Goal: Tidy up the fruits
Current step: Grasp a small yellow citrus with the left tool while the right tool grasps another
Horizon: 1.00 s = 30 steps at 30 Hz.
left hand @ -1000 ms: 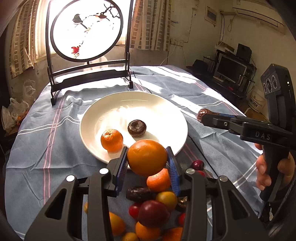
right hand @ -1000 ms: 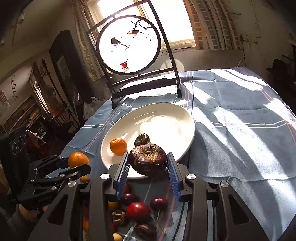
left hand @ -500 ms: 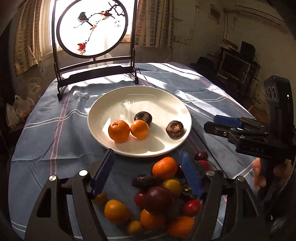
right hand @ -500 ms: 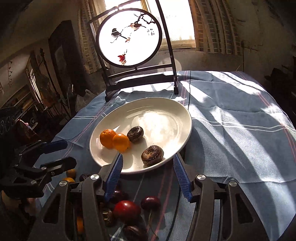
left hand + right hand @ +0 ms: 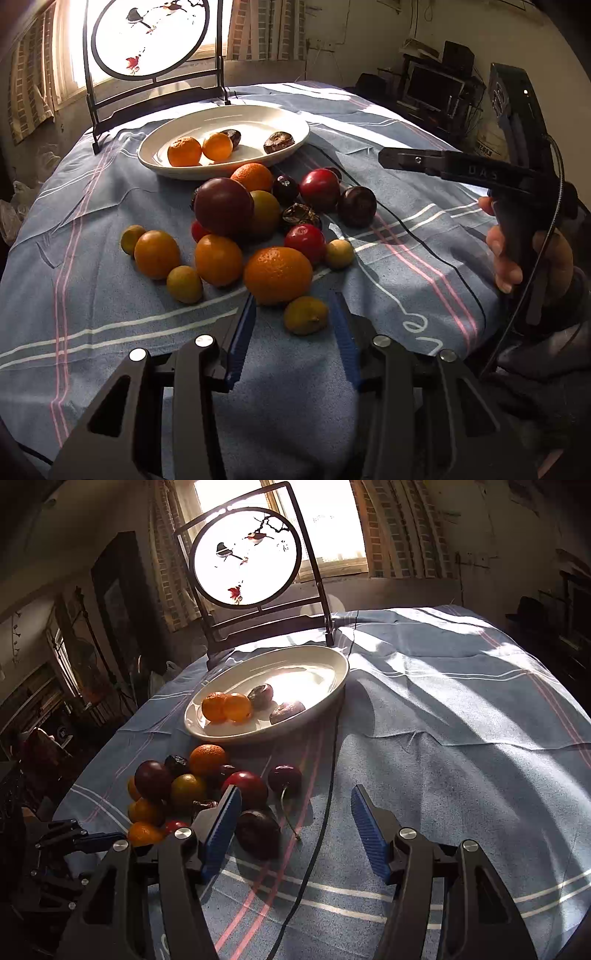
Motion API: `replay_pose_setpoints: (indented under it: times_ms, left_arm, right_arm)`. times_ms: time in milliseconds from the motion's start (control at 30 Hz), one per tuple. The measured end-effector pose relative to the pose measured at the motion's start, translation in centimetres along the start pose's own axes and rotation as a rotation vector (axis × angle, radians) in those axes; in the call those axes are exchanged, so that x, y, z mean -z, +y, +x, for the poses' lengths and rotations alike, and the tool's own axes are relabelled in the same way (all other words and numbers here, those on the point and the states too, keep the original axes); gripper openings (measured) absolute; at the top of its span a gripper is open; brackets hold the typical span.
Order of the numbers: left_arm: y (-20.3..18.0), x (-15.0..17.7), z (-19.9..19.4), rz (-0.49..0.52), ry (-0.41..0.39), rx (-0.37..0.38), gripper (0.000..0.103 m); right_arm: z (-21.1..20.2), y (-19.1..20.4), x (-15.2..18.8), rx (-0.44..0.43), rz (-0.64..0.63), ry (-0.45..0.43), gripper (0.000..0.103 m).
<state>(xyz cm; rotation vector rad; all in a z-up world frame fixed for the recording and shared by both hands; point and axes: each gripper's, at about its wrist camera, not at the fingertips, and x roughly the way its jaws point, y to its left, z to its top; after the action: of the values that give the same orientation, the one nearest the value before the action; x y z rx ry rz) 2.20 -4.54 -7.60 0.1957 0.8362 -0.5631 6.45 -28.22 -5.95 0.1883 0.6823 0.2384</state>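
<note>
A white plate (image 5: 280, 122) (image 5: 332, 664) holds two oranges (image 5: 184, 150) (image 5: 225, 706) and two dark wrinkled fruits (image 5: 279, 142) (image 5: 286, 712). A heap of loose fruit lies on the cloth in front of it: oranges (image 5: 277, 275), a dark plum (image 5: 223, 206), red fruits (image 5: 319, 184), small yellow ones. My left gripper (image 5: 293, 332) is open and empty, low over the cloth, a small yellow fruit (image 5: 306, 315) between its fingertips. My right gripper (image 5: 293, 823) is open and empty, a dark fruit (image 5: 258, 833) by its left finger (image 5: 221, 827). The right gripper also shows in the left wrist view (image 5: 406, 159).
A blue striped cloth (image 5: 443, 720) covers the round table. A round bird-painted screen on a dark stand (image 5: 151, 40) (image 5: 245, 557) stands behind the plate. A black cable (image 5: 325, 812) runs across the cloth. Furniture and a monitor (image 5: 436, 88) stand at the far right.
Both grippers let their fruits go onto the plate, an orange and a dark wrinkled fruit. Both have since drawn back and down, open, to the near side of the fruit heap.
</note>
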Motion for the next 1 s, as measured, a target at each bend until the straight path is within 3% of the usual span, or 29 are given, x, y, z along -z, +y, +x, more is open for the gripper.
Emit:
replay_pose_setpoints:
  times_ms: [200, 333, 367, 600, 733, 800, 867, 1000]
  left_arm:
    - [0.0, 0.4, 1.5, -0.03, 0.021, -0.018, 0.042]
    - [-0.2, 0.6, 1.6, -0.034, 0.014, 0.003, 0.026]
    - [-0.3, 0.6, 1.4, -0.028, 0.01, -0.004, 0.026]
    - [1.3, 1.1, -0.9, -0.077, -0.042, -0.017, 0.026]
    - [2.3, 1.3, -1.8, -0.097, -0.059, -0.042, 0.026]
    - [2.8, 1.4, -2.0, -0.108, -0.064, -0.045, 0.026]
    - [3.1, 1.5, -2.0, -0.117, -0.065, -0.043, 0.026]
    - [3.4, 1.8, -1.9, -0.125, -0.063, -0.039, 0.026]
  right_arm:
    - [0.1, -0.1, 0.1, 0.003, 0.006, 0.003, 0.062]
    - [0.0, 0.4, 0.3, -0.012, -0.028, 0.008, 0.062]
    - [0.0, 0.7, 0.4, -0.022, -0.044, 0.018, 0.062]
    - [0.5, 6.4, 3.3, -0.138, -0.237, 0.135, 0.05]
    - [1.4, 9.6, 4.3, -0.082, -0.365, 0.162, 0.042]
    - [2.1, 10.0, 4.2, -0.059, -0.378, 0.18, 0.038]
    - [2.9, 10.2, 4.3, -0.049, -0.38, 0.213, 0.028]
    - [3.5, 10.0, 4.4, -0.054, -0.366, 0.23, 0.024]
